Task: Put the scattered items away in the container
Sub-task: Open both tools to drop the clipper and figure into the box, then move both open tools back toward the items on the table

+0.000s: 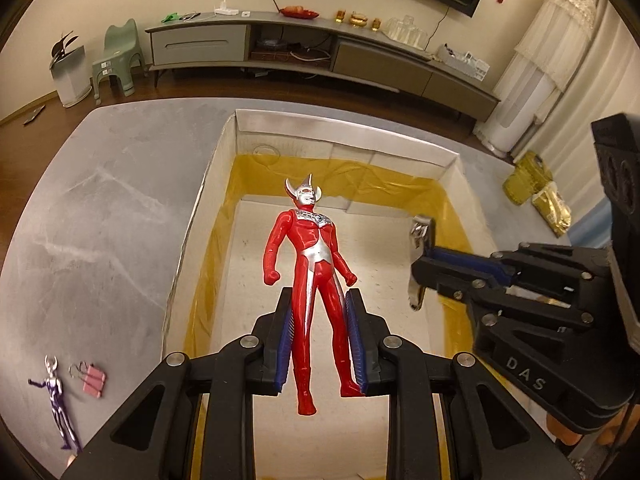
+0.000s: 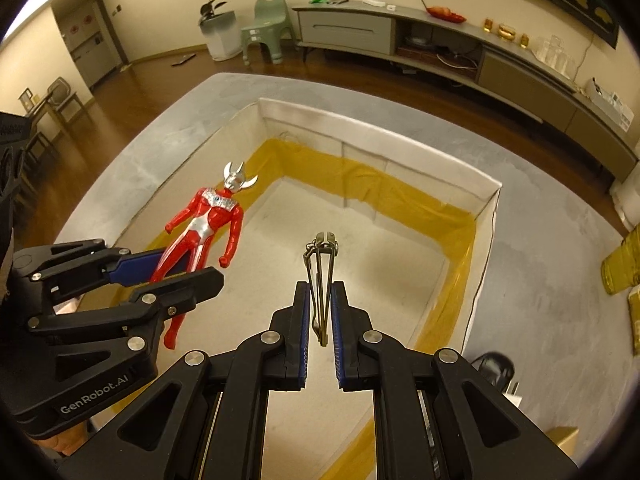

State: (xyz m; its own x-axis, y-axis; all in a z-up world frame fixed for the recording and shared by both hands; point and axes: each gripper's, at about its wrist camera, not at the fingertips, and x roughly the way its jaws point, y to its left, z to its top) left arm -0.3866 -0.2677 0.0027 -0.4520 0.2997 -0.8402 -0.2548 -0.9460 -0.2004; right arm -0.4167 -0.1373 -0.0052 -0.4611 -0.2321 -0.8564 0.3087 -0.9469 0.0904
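A home living room: a long low grey TV cabinet [image 1: 320, 46] runs along the cream wall, holding glassware [image 1: 406, 30] and ornaments. A green child's chair [image 2: 266, 26] and a bin stand on wooden flooring [image 2: 160, 76], beside a fabric-covered standing air conditioner [image 1: 540, 64].

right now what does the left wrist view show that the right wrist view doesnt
Only the left wrist view shows the purple figure and the pink tags lying on the grey mat outside the box.

Only the right wrist view shows the doorway area with chairs and a dark object by the box's right wall.

Both show the left hand-held gripper shut on the red figure, the right hand-held gripper shut on the nail clipper, both held over the cardboard box, which has nothing lying in it.
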